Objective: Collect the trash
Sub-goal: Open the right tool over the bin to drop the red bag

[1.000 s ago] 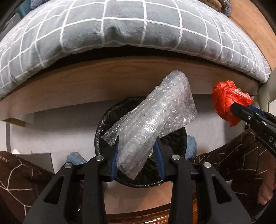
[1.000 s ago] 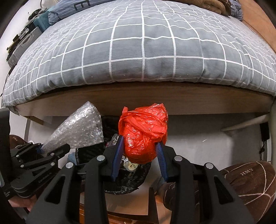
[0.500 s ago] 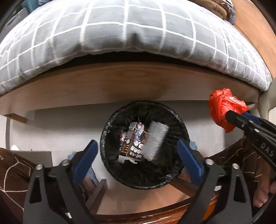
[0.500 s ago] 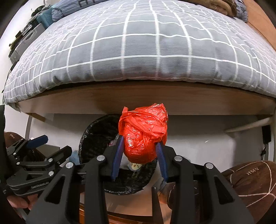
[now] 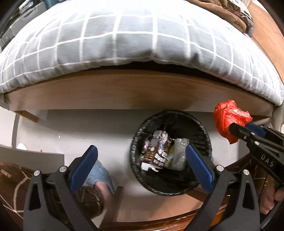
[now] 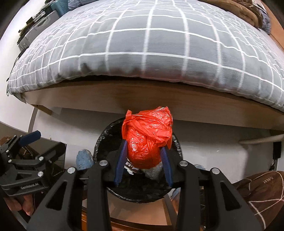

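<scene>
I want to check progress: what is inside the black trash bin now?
Inside the trash bin: bubble wrap beside printed brown packaging. Anything beneath them is covered.

Bed (image 5: 142, 92) spans the upper field in both wrist views; wooden side rail curved by the lens; grey duvet (image 6: 150, 44) with white grid lines overhangs the rail. Brown blanket (image 5: 229, 12) bunched at the far right corner of the bed. Pale floor (image 5: 79, 128) below the rail; white slanted panel (image 5: 32, 158) at lower left, purpose unclear. Person's leg in brown patterned fabric (image 6: 262, 193) at lower right; light blue slipper (image 6: 84, 160) on the floor, toes showing in the left wrist view. Dark luggage-like items (image 6: 35, 26) at far upper left; detail too small to read.
</scene>
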Action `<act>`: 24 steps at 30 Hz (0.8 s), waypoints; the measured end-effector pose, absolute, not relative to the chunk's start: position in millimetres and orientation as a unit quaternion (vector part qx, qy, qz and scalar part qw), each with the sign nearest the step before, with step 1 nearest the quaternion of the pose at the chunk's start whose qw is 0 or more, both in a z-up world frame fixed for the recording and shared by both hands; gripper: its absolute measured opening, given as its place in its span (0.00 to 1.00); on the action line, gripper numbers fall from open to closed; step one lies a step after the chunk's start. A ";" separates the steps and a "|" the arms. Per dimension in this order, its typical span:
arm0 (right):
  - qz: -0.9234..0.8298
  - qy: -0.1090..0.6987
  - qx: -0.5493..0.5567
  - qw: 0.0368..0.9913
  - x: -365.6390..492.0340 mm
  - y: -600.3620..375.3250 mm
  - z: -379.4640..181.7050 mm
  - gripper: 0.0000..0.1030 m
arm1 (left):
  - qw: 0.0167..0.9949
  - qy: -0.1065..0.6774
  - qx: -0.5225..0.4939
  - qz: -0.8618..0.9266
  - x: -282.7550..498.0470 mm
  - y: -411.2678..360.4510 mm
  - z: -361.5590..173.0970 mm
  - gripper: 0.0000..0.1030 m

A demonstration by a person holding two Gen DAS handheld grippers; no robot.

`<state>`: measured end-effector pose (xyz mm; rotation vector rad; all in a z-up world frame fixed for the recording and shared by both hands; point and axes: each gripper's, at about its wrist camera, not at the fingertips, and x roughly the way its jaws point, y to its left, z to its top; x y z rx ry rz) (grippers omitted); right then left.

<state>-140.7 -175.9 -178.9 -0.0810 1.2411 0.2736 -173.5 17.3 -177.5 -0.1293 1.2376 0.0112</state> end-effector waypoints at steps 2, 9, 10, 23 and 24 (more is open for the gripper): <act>0.130 0.580 -0.042 0.803 -141.7 -166.6 -179.8 0.35 | 0.816 0.575 -0.057 0.011 -173.6 24.3 -175.3 0.94; 0.134 0.589 -0.053 0.795 -146.8 -147.3 -191.1 0.36 | 0.812 0.580 -0.068 0.012 -169.1 43.0 -177.4 0.94; 0.133 0.591 -0.052 0.794 -147.1 -146.8 -192.9 0.36 | 0.811 0.580 -0.068 0.013 -169.4 42.1 -178.2 0.94; 0.122 0.589 -0.044 0.798 -142.8 -154.6 -196.7 0.72 | 0.808 0.584 -0.078 -0.002 -166.2 32.2 -182.9 0.94; 0.119 0.586 -0.043 0.800 -143.0 -157.5 -194.4 0.75 | 0.809 0.583 -0.080 -0.005 -166.1 30.8 -181.5 0.94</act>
